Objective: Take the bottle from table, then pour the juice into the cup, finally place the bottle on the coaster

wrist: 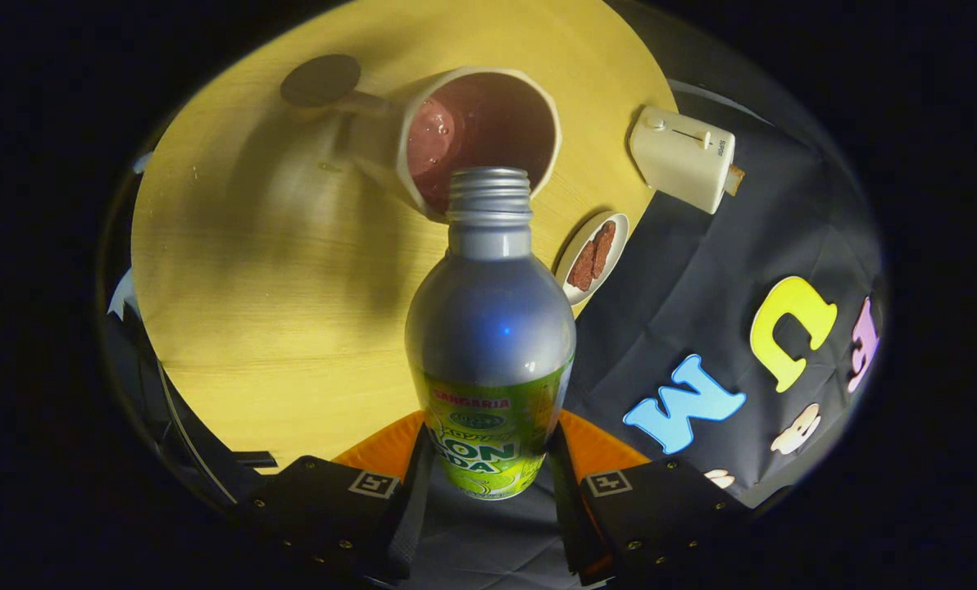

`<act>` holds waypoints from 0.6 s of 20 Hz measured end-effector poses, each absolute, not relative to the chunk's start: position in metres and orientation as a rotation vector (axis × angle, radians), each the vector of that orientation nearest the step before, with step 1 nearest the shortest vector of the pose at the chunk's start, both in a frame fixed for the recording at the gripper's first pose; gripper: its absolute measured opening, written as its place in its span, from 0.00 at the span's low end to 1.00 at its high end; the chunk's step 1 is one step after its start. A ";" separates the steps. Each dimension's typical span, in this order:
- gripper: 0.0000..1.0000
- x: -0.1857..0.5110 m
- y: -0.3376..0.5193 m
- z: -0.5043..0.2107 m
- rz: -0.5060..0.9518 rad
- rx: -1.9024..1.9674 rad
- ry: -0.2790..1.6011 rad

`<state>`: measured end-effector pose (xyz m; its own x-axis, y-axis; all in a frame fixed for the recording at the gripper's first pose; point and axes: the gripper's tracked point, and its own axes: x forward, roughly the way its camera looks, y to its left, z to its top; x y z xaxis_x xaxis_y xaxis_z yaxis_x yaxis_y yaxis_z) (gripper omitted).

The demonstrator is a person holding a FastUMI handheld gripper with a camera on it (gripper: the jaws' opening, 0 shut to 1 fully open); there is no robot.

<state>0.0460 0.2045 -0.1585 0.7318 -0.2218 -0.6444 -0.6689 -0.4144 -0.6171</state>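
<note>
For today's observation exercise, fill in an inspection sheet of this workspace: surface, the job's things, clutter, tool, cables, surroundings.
Surface: round light wooden table, bare over most of its top.
Job's things: bottle, cap off, mouth tipped toward the cup; the cup holds dark reddish liquid with bubbles; dark round coaster lies on the table beyond the cup, nothing on it.
Clutter: small white dish with brown pieces beside the bottle neck; white toaster near the table edge.
Tool: tool shut on the bottle, one finger each side of its labelled lower body.
Cables: nothing seen.
Surroundings: black cloth booth wall beyond the table.
</note>
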 end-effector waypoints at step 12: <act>0.68 0.031 0.195 -0.182 0.616 -1.555 0.747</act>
